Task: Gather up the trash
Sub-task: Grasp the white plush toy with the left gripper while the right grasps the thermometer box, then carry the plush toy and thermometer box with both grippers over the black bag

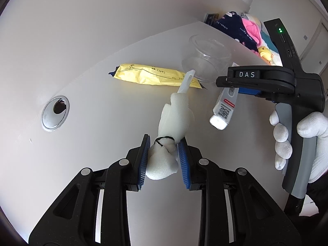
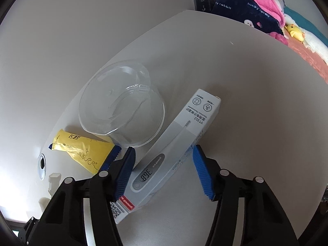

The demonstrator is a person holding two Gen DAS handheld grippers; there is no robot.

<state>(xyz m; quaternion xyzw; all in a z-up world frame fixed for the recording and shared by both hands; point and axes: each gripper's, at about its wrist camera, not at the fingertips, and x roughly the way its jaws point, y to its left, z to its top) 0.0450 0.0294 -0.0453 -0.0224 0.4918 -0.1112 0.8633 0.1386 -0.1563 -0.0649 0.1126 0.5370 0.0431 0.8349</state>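
My left gripper [image 1: 164, 141] is shut on a white foam wrap [image 1: 174, 114] tied with a black band, which sticks out ahead over the table. A white thermometer box [image 2: 174, 143] lies slanted on the table between the blue pads of my right gripper [image 2: 164, 148]. Both pads touch its long sides. In the left wrist view the same box [image 1: 223, 110] shows under the right gripper [image 1: 223, 80], held by a white-gloved hand [image 1: 287, 139]. A yellow snack wrapper [image 2: 86, 151] and a clear plastic tub [image 2: 121, 104] lie just beyond the box.
The grey table [image 2: 256, 102] has a round cable hole [image 1: 55, 112] at its left. A pile of dark, pink and teal fabric with a yellow toy [image 2: 256, 6] lies past the far right edge. A wall socket [image 2: 205, 0] sits behind it.
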